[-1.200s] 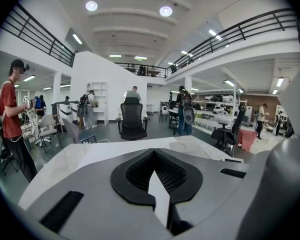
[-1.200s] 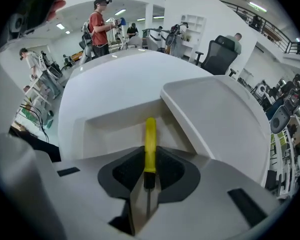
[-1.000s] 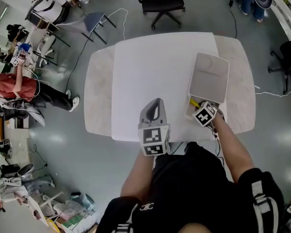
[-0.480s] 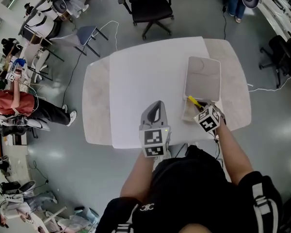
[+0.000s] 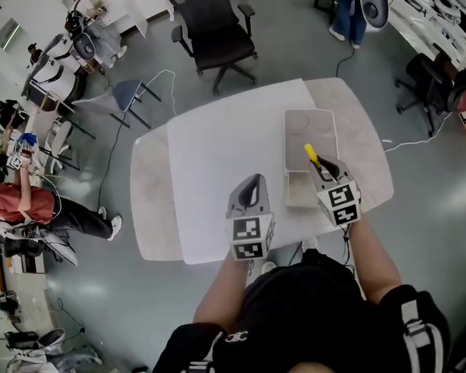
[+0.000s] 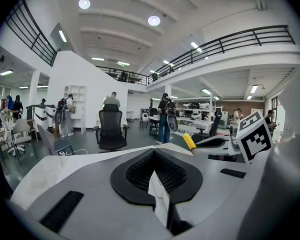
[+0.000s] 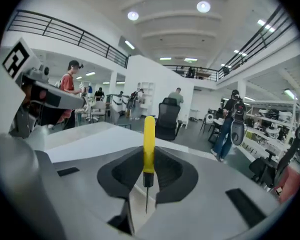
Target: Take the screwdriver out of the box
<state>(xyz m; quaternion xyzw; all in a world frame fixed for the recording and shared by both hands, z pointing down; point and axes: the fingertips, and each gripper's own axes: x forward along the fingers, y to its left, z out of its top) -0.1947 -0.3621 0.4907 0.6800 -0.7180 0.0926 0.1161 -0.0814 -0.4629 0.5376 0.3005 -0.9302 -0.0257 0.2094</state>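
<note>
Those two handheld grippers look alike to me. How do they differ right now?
The right gripper is shut on a yellow-handled screwdriver; the left gripper has its jaws together on nothing. The right gripper is at the open box; the left gripper is over bare table beside it. Both are grey and carry marker cubes.

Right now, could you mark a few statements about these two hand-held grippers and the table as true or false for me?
1. The right gripper holds a yellow-handled screwdriver. True.
2. The left gripper grips the box. False: its jaws are shut on nothing, over the white table, apart from the box.
3. The box lies on the floor. False: it sits on the table, near the person's right side.
4. A black office chair stands beyond the table. True.
</note>
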